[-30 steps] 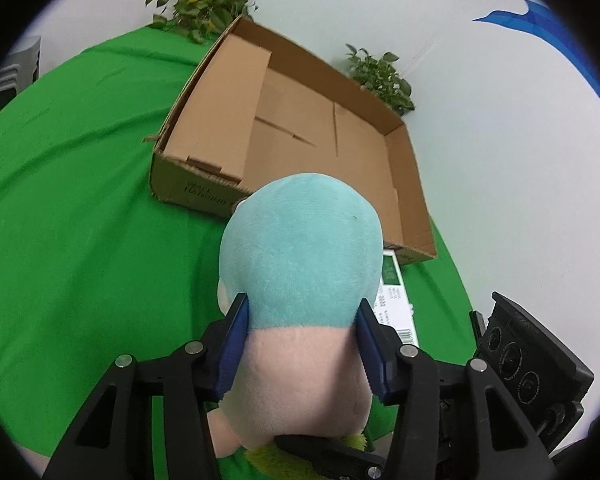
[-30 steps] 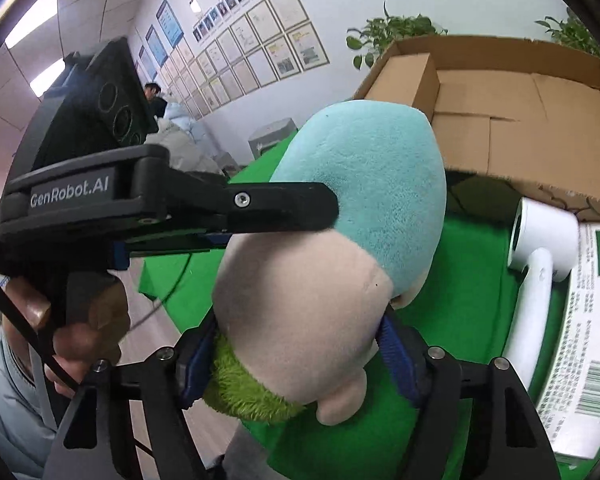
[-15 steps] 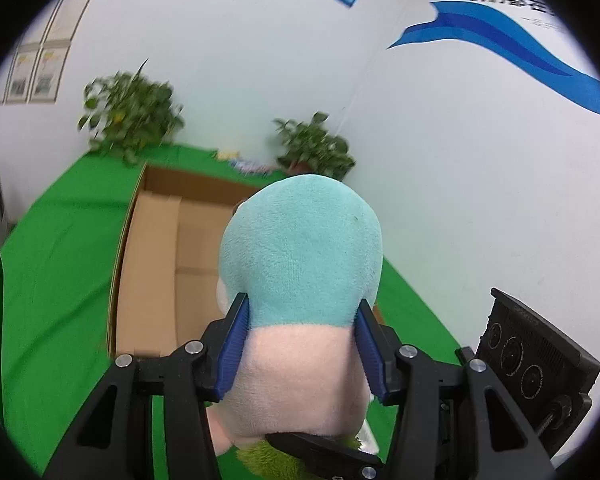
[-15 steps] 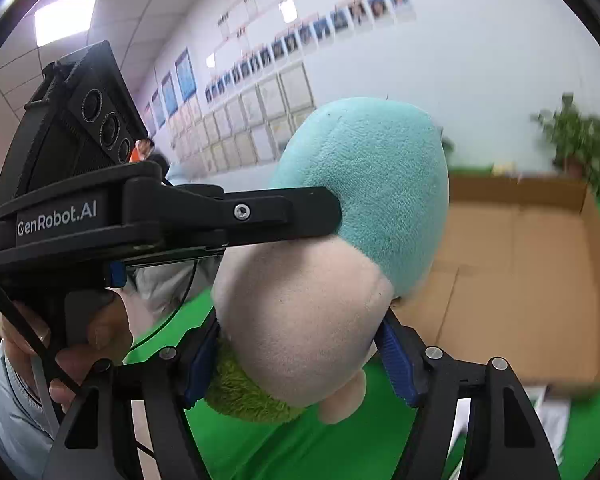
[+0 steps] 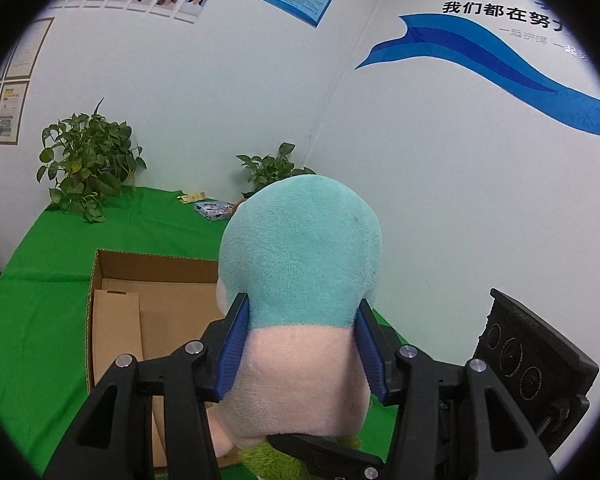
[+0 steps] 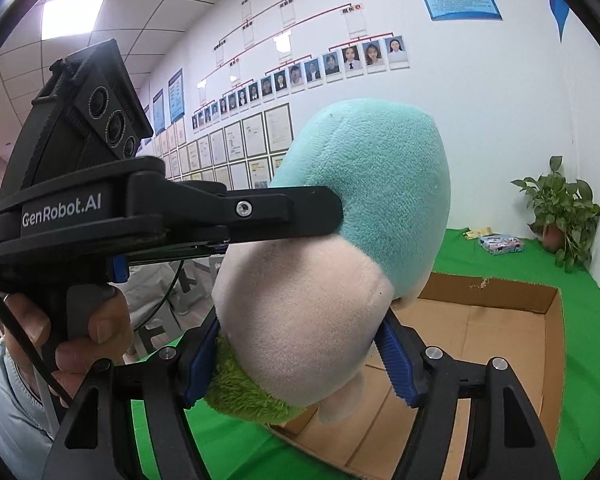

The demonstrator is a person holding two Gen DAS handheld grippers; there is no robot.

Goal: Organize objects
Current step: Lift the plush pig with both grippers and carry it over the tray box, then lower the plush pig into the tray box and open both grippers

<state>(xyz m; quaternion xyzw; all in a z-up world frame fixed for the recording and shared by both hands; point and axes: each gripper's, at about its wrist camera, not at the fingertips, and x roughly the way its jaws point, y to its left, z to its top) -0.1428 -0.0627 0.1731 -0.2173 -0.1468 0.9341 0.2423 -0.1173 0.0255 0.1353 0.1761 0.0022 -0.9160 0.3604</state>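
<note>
Both the left tongs (image 5: 300,352) and the right tongs (image 6: 300,360) are clamped on the plush toy (image 5: 300,280). Judged light, soft, compressible; grip its firm midsection.

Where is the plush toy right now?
The plush toy is off the table, clamped between both grippers, the left gripper and the right gripper, above the near edge of the open cardboard box.

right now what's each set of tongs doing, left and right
Left tongs: closed on the plush toy, pads pressing its sides.
Right tongs: closed on the same plush toy, lower down near its green part.
</note>
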